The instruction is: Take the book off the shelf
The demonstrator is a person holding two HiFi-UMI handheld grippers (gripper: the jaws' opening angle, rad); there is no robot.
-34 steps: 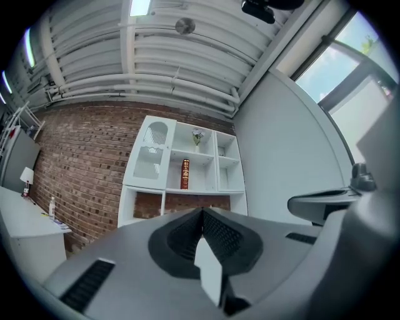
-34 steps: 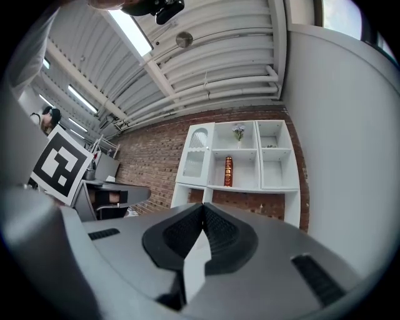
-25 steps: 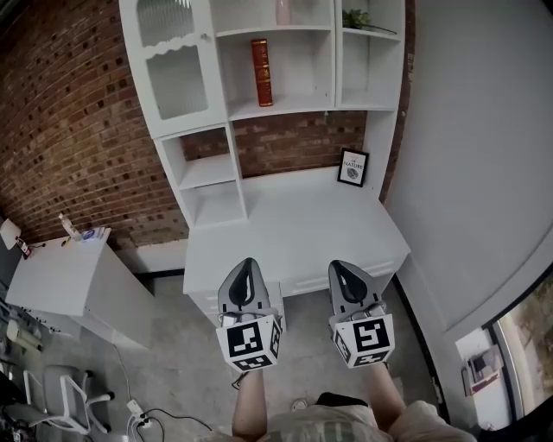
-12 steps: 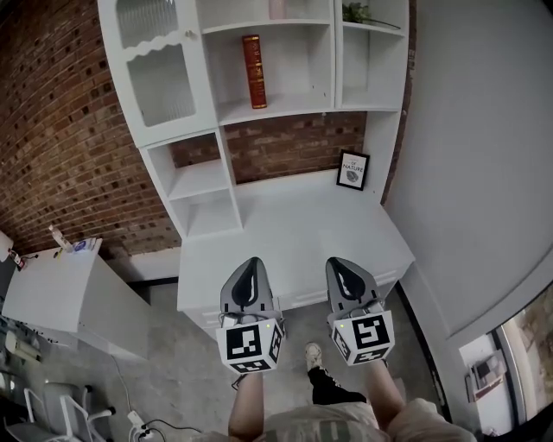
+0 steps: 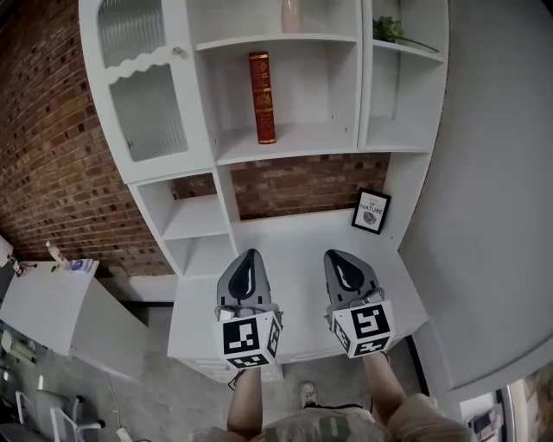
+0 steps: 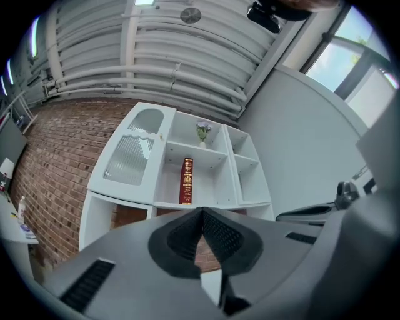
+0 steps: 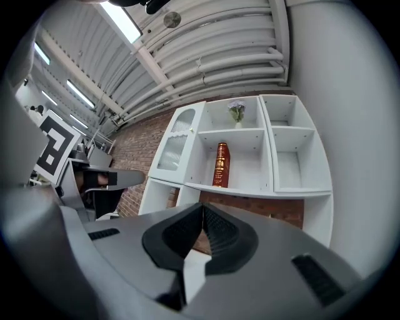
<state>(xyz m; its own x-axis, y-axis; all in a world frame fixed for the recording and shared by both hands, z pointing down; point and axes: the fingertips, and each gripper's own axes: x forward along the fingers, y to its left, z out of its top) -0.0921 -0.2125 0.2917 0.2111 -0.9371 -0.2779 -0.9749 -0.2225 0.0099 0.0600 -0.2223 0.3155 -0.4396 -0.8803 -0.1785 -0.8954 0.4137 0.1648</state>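
A red book (image 5: 262, 97) stands upright, alone, in the middle compartment of the white shelf unit (image 5: 294, 142); it also shows in the left gripper view as the book (image 6: 186, 180) and in the right gripper view as the book (image 7: 220, 165). My left gripper (image 5: 250, 256) and right gripper (image 5: 337, 255) hover side by side over the white desk (image 5: 298, 237), well below and short of the book. Both have their jaws shut with nothing between them.
A small framed picture (image 5: 371, 211) leans at the desk's back right. A pink vase (image 5: 292, 15) stands on the shelf above the book, a plant (image 5: 390, 30) to its right. A glass-front cabinet door (image 5: 144, 91) is on the left. A low white cabinet (image 5: 52, 306) stands left of the desk.
The view has moved closer to the shelf unit; the book and shelves now look larger and nearer. Both grippers have advanced over the desk, still shut.
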